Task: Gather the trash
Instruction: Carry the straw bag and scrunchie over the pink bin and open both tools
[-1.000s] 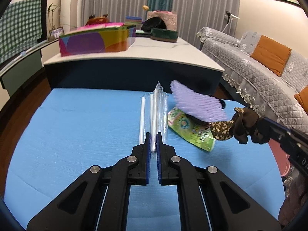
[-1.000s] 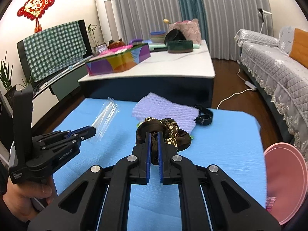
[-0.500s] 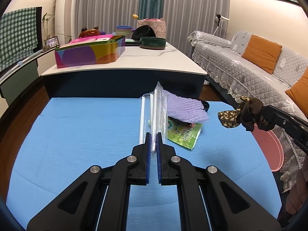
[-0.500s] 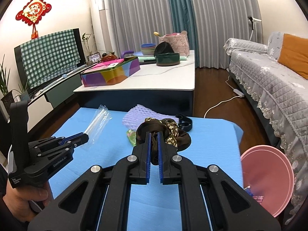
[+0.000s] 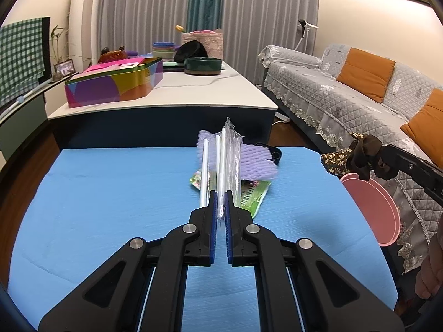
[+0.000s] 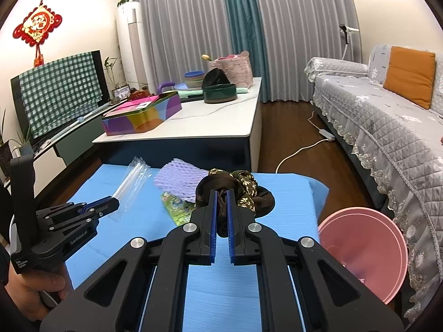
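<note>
Both grippers point(image 5: 220, 204) point(image 6: 221, 202) are matte black with blue finger pads point(image 6: 212, 221), silver screws behind them; bare-skinned hand point(image 6: 38, 290).

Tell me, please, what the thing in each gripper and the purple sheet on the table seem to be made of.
Left gripper: clear wrapper, seemingly thin glossy plastic film; it is see-through, with white straws inside.
Right gripper: brown scrunchie, likely soft matte fabric, gathered in folds, partly flower-printed.
Purple sheet: probably foam netting, with an open mesh pattern.

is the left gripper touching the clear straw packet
Touching. The left wrist view shows the left gripper with its jaws closed on the lower end of the clear straw packet, which sticks up above the blue table.
</note>
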The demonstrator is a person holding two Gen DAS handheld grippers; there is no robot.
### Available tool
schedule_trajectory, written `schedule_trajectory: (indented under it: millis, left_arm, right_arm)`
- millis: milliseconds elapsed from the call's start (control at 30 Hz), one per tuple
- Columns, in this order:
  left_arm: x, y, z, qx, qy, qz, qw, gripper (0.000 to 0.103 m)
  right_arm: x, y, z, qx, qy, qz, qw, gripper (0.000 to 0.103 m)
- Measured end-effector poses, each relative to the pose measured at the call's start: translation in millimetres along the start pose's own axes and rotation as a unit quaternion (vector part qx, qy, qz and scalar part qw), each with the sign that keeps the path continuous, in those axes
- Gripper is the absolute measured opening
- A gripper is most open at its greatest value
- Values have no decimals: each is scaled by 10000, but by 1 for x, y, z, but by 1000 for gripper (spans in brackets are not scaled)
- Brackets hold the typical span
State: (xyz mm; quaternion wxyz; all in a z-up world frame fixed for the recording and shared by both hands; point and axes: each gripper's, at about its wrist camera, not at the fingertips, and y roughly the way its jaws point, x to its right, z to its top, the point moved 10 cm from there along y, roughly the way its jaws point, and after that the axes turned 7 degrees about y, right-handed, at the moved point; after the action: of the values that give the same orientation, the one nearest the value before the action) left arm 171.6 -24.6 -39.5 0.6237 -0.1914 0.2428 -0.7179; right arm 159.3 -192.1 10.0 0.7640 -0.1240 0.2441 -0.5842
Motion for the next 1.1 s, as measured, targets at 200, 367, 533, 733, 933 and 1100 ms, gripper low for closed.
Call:
schedule_trajectory:
  millis: [200, 367, 533, 733, 933, 1100]
  left_arm:
    - [16, 2, 5, 35, 65, -119, 9999, 5]
    - [33, 6, 11, 71, 128, -247, 9996, 5]
    - [51, 10, 16, 103, 186, -387, 9990, 5]
    - [76, 18, 23, 135, 277, -595, 9978, 5]
    - [108, 23, 27, 155, 385, -818, 9958, 5]
    - [135, 28, 31, 181, 508, -1015, 9934, 5]
  right_arm:
    - [19, -5, 4, 55, 113, -156, 9998, 7]
    - [38, -9, 7, 96, 199, -325, 9992, 7]
    - [59, -15, 10, 133, 307, -509, 9981, 7]
    - [84, -24, 14, 222, 357, -763, 9962, 7]
    - [111, -35, 16, 296, 405, -1041, 9933, 7]
    - [135, -46, 14, 339, 473, -1272, 9902, 7]
